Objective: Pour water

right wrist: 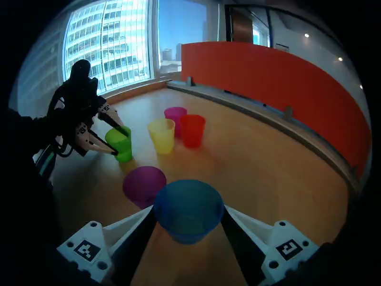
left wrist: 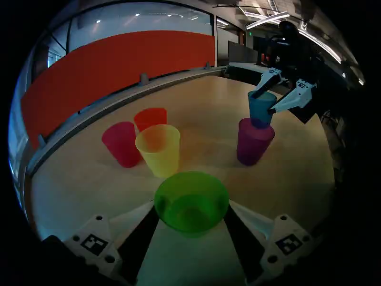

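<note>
Two claws, two cups: the left claw point(left wrist: 191, 215) is clamped on the green cup point(left wrist: 192, 202). The right claw point(right wrist: 188, 217) grips the blue cup point(right wrist: 188, 207) just above the purple cup point(right wrist: 144, 185), probably lined up to pour. The yellow cup point(right wrist: 162, 136), pink cup point(right wrist: 175, 114) and red cup point(right wrist: 192, 129) sit farther back on the surface point(right wrist: 266, 181).

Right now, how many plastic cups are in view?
6: green cup in left claw; blue cup in right claw near purple cup; yellow cup, pink cup and red cup clustered on the table.
</note>
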Tool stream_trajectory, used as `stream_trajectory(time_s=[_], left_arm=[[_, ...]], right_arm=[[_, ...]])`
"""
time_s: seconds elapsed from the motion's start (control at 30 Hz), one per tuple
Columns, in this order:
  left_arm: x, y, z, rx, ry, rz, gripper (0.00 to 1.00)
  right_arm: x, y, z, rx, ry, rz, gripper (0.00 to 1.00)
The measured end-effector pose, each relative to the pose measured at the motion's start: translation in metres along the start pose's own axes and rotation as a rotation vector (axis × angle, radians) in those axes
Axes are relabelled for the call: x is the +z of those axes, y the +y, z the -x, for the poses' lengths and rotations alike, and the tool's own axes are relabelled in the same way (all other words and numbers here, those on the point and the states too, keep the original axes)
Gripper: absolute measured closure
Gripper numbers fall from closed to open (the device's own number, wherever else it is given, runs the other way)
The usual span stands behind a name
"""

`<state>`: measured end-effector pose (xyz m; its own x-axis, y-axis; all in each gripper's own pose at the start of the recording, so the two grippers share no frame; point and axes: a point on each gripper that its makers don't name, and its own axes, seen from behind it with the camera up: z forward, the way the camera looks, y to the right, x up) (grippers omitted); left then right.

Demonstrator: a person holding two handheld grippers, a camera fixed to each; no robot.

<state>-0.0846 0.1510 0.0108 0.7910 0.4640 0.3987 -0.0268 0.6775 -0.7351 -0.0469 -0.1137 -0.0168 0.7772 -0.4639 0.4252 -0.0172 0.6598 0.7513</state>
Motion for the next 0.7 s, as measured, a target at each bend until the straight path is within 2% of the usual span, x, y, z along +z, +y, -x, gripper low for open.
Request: stream_trajectory(time_s=[0.7], left_arm=[[-0.002, 0.000, 0.010, -0.036, -0.004, 0.014, 0.13]], right_arm=[[0.006, -0.008, 0.012, 0.012, -0.010, -0.005, 0.07]])
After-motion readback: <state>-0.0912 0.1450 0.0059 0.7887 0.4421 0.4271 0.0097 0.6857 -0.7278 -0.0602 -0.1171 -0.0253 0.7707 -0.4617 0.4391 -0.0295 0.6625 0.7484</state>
